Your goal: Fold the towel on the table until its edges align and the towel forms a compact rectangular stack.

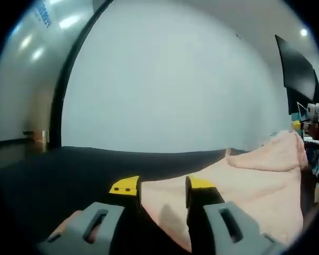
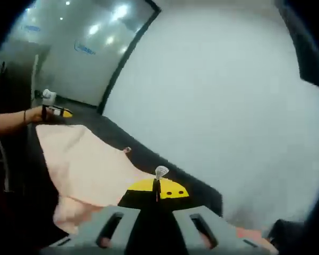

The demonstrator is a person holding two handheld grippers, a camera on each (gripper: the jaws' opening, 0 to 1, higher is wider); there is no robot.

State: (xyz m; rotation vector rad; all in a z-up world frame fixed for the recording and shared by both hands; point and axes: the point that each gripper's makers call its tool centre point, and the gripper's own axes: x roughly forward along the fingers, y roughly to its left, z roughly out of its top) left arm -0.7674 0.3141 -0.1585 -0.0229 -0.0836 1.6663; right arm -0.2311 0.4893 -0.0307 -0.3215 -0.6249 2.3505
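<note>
Left hand-held gripper (image 1: 162,187): I read its yellow-tipped jaws as spread, with a gap between them; the near edge of the towel (image 1: 255,180) lies in that gap, not yet pinched.

Right hand-held gripper (image 2: 157,189): jaws pressed together, yellow tips meeting; a small white tab sticks up at the seam. I judge it to be pinching a corner or tag of the towel (image 2: 90,164), but the cloth itself at the tips is hidden.

Towel: pale pink, lying on the dark worktop (image 1: 69,164). In the left gripper view it spreads from between the jaws away to the right, rising to a lifted fold at the far right. In the right gripper view it runs from just under the jaws away to the left.

Other gripper seen across: in the right gripper view the left hand-held gripper (image 2: 56,110) sits at the towel's far left corner, held by a person's hand (image 2: 37,114).

Key relation: the towel's long axis runs between my two grippers, one at each end of the same edge.

Judged step: the right end looks secured, the left end is nearest the open left jaws, so closing them there comes next.

Risk: an uneven grip would skew the fold.
</note>
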